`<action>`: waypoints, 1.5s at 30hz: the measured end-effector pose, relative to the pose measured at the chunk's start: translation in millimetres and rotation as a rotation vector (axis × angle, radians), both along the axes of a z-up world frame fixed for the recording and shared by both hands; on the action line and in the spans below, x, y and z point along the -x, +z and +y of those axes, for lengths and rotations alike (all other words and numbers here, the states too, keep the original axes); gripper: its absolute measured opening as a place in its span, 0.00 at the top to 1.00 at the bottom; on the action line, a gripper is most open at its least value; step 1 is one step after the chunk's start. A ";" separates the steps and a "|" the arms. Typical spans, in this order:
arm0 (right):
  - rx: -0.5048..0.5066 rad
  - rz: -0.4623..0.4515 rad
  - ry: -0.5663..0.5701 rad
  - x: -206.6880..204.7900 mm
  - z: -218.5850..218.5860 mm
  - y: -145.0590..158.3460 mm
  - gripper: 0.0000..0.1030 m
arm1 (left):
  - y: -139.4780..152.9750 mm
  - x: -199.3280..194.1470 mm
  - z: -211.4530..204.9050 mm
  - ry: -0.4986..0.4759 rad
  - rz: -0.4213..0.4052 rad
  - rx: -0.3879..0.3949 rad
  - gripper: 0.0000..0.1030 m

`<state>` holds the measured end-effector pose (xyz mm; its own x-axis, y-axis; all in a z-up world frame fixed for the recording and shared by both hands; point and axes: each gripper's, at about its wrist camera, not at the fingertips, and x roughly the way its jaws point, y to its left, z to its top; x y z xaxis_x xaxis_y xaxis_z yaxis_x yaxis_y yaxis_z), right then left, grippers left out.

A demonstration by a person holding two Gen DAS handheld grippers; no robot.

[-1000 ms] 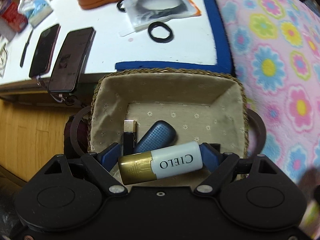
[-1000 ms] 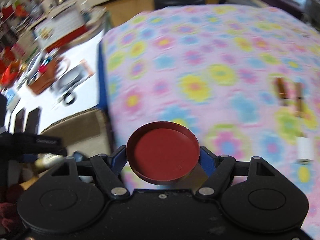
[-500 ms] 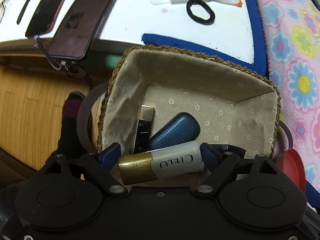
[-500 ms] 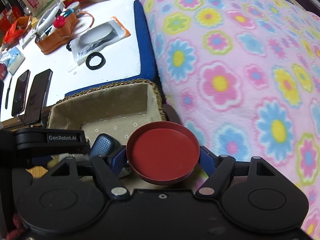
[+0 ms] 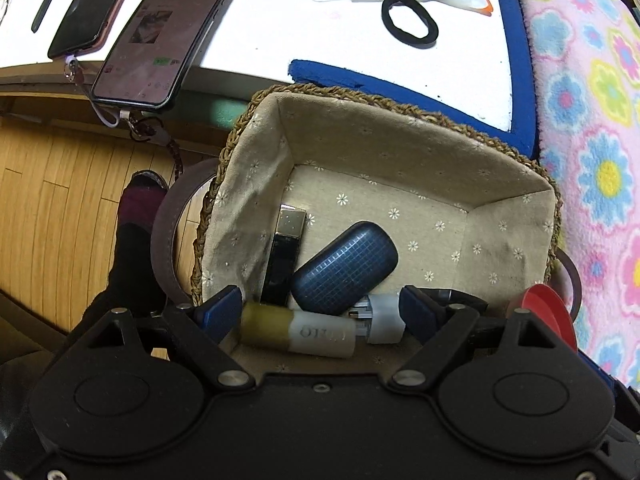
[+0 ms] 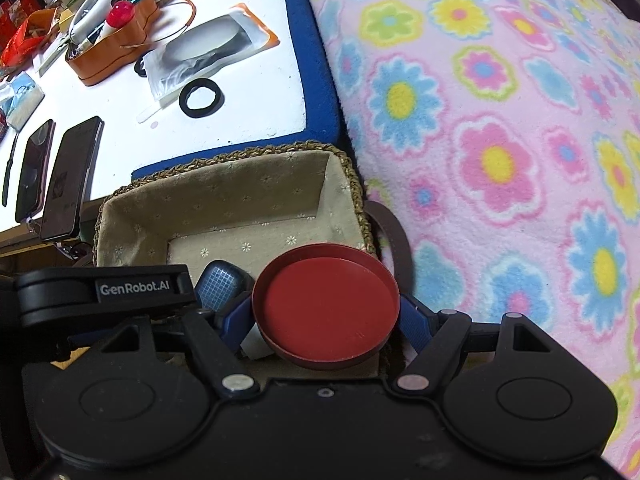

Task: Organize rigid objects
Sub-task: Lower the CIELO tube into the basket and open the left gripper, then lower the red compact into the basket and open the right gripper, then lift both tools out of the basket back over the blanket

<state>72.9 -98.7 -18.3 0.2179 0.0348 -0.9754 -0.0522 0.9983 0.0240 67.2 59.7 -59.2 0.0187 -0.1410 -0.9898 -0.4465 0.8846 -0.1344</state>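
Observation:
A woven basket with beige flowered lining holds a blue grid-patterned case and a black stick with a gold end. A gold-and-white tube lies on the basket floor by the near wall, with a small white piece at its right end. My left gripper points down over them, open, and the tube sits below its pads. My right gripper is shut on a round red dish above the basket's near right corner. The dish's edge shows in the left wrist view.
Two phones, a black hair ring and an orange case lie on the white table behind the basket. A flowered pink blanket fills the right. A person's socked foot stands on the wood floor at the left.
The tube was gripped across the left fingers. It now lies lower in the basket, rolled over. The right gripper carried the red dish from over the blanket to the basket's right corner.

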 end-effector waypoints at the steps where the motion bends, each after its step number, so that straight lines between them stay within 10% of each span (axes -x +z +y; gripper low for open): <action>1: -0.003 0.003 0.001 -0.2 0.1 -0.5 0.26 | -0.9 -0.1 0.2 0.000 0.005 0.003 0.21; 18: -0.020 -0.018 -0.025 6.4 -20.2 22.1 0.17 | 8.6 0.6 -4.6 -0.030 -0.053 -0.010 0.20; 29: 0.004 -0.110 -0.256 42.9 -110.3 67.5 0.14 | 32.7 4.1 -28.9 -0.146 -0.185 -0.067 0.14; 45: 0.124 -0.166 -0.726 156.9 -303.0 85.8 0.12 | 73.1 42.4 -156.8 -0.757 -0.419 -0.129 0.12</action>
